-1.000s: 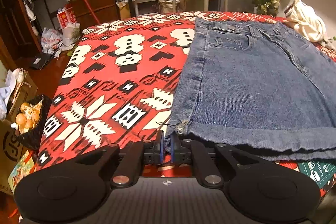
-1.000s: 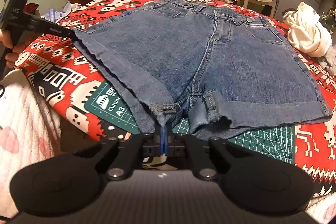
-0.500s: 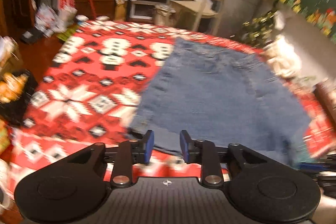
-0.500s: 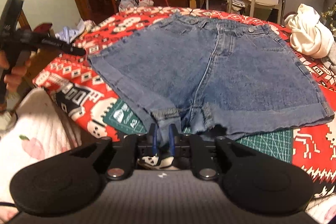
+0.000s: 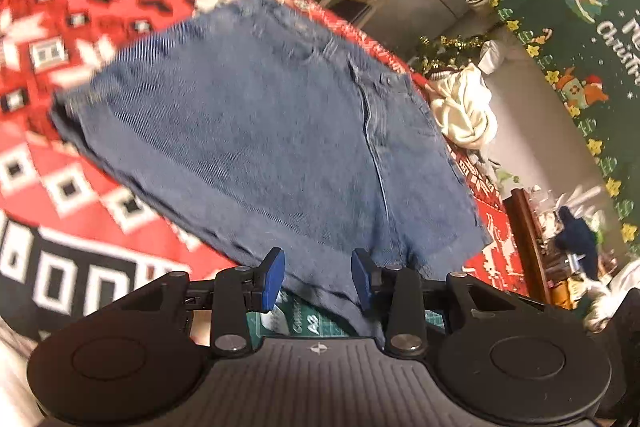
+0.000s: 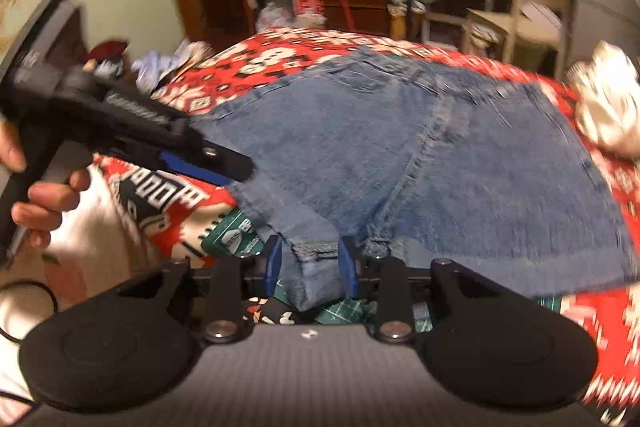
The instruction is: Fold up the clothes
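Blue denim shorts (image 5: 260, 131) lie flat on the red patterned tablecloth (image 5: 72, 43), waistband at the far side, hems toward me. My left gripper (image 5: 318, 281) stands open at the near hem, with the cloth's edge below its blue pads (image 5: 274, 279). In the right wrist view the shorts (image 6: 460, 167) fill the middle. My right gripper (image 6: 310, 267) is open, and the inner leg hem hangs loose between its fingers. The left gripper (image 6: 236, 167) shows there from the side, over the left leg's edge, held by a hand (image 6: 40, 199). Both views are blurred by motion.
A crumpled white cloth (image 5: 464, 111) lies at the table's far right, past the shorts. A green cutting mat (image 6: 236, 239) pokes out under the near hem. A pale chair (image 6: 520, 11) and cluttered shelves stand behind the table.
Both grippers were shut on the shorts' hems and have opened, letting go. The left gripper has swung right, from the outer leg corner toward the middle of the near hem.
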`<state>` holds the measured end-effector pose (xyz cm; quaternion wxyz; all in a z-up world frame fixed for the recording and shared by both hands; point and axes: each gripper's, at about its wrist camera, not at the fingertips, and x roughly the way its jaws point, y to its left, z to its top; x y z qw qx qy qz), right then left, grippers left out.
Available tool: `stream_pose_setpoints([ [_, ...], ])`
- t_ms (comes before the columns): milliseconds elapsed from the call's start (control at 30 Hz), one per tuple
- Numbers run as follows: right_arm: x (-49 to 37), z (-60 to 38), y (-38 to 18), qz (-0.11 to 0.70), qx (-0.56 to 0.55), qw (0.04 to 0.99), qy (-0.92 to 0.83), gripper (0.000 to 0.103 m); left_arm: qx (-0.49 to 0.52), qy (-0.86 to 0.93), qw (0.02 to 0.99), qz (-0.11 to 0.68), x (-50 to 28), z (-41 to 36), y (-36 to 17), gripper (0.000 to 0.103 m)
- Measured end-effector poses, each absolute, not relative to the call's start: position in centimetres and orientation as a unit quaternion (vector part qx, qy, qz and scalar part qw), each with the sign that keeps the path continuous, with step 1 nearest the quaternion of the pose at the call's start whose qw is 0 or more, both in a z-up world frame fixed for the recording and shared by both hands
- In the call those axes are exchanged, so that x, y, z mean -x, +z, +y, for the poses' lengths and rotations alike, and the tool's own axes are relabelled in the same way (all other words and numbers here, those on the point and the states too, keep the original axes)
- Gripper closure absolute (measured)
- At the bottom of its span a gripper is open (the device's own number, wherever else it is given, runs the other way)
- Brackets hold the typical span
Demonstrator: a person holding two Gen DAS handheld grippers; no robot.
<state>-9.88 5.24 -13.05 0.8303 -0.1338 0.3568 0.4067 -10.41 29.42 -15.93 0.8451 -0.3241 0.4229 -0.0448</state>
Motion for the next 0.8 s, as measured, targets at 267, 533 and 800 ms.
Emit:
stream_pose_setpoints([
  [267,11.4,9.4,-15.1,0.286,0.289,0.812,0.419,0.08,0.407,-0.028,0.809,0.423,10.7,30.3,-18.2,0.067],
  [533,12.2,12.1,-17.1,0.243,0.387,0.77,0.445,0.088,0.477,-0.009,0.782,0.401,11.6,32.1,-19.5,0.067],
  [800,11.7,13.0,-17.6,0.239,0.407,0.759,0.449,0.089,0.524,-0.008,0.765,0.373,12.6,33.5,-20.0,0.066],
])
